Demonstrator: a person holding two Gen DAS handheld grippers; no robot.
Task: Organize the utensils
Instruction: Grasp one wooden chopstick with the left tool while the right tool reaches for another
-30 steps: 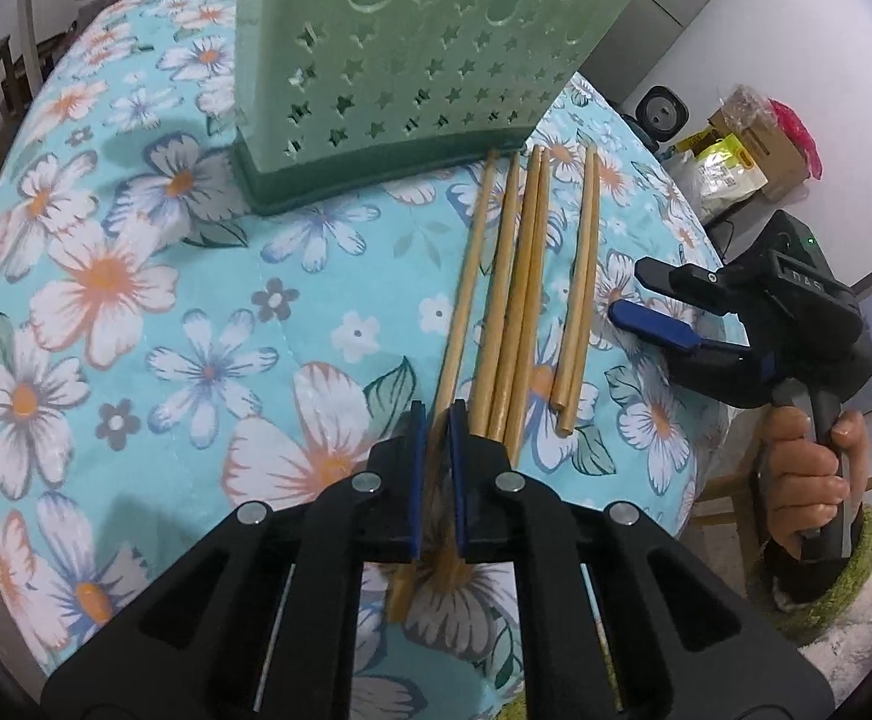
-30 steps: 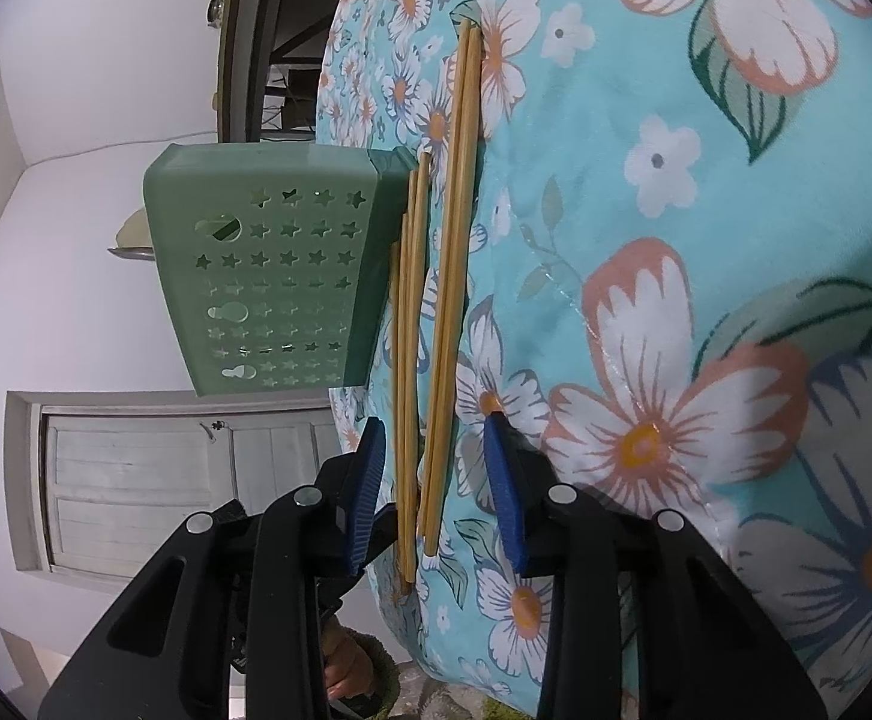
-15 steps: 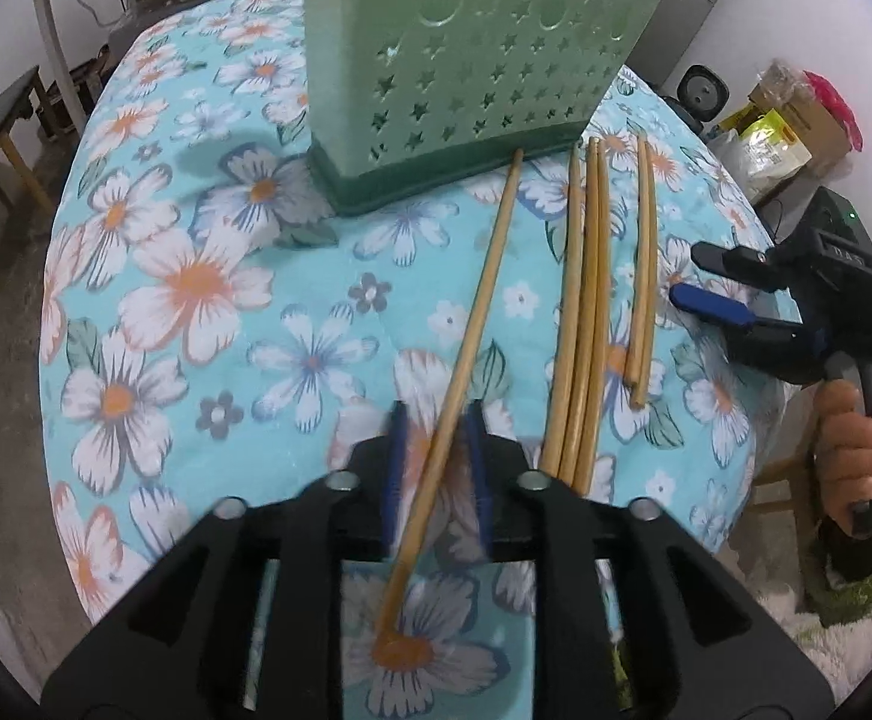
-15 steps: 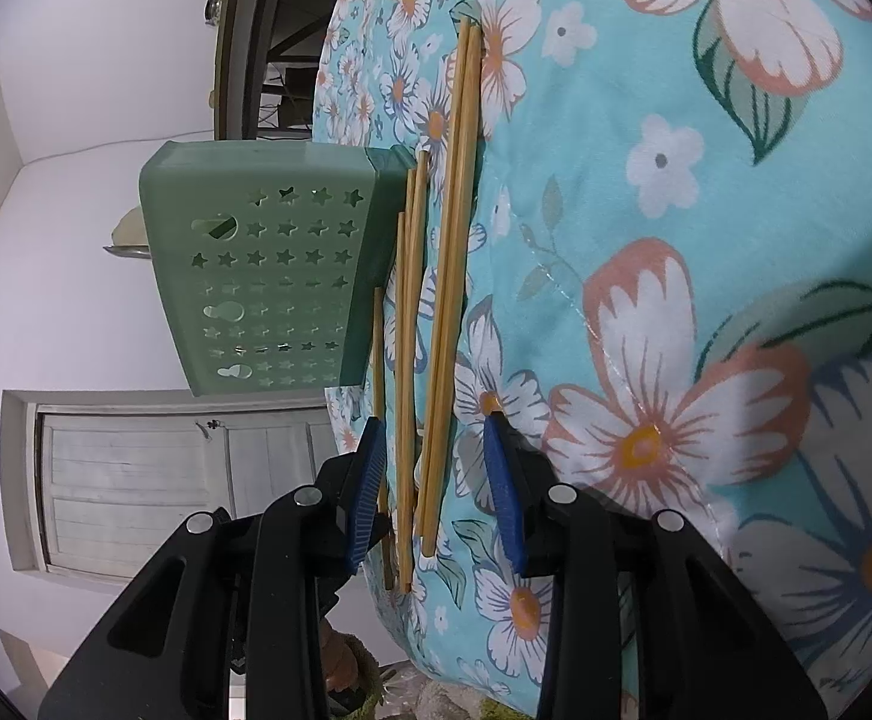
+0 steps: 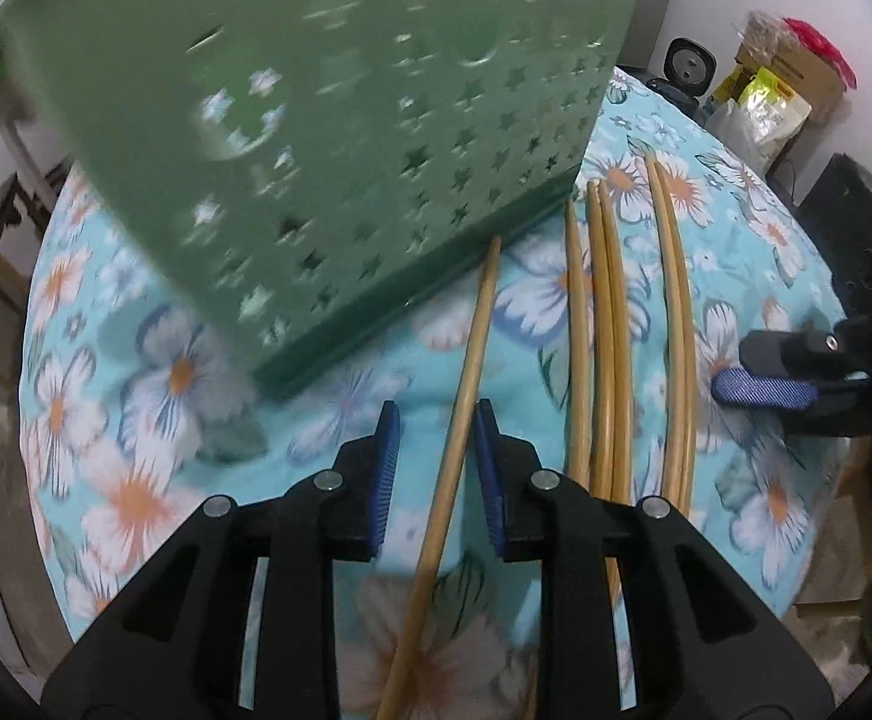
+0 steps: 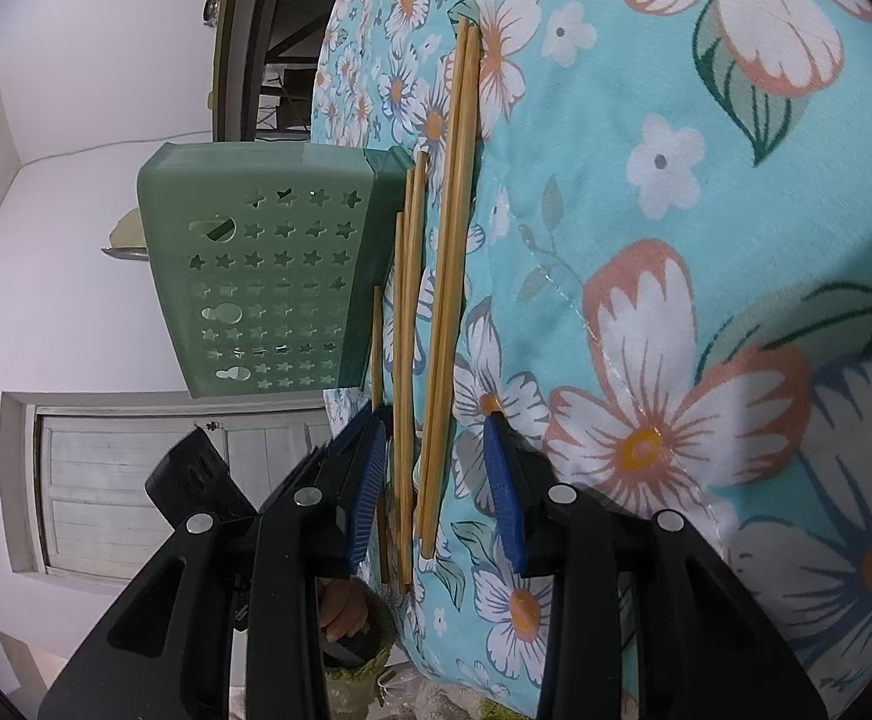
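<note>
A green utensil holder (image 5: 339,138) with star cut-outs stands on the floral tablecloth; it also shows in the right wrist view (image 6: 267,276). My left gripper (image 5: 432,456) is open around a single bamboo chopstick (image 5: 466,408) that rests against its right pad, its tip near the holder's base. Several more chopsticks (image 5: 607,348) lie side by side to the right. My right gripper (image 6: 436,468) is open, its jaws straddling the near ends of two chopsticks (image 6: 445,312) on the table. It also shows at the right edge of the left wrist view (image 5: 760,387).
The round table carries a turquoise floral cloth (image 5: 147,396), whose edge drops off close to both grippers. Boxes and bags (image 5: 778,90) stand on the floor beyond the table. A white door (image 6: 111,480) is behind the holder.
My left gripper has lifted one chopstick away from the bundle and carried it forward toward the holder; its jaws have widened. The right gripper has barely moved.
</note>
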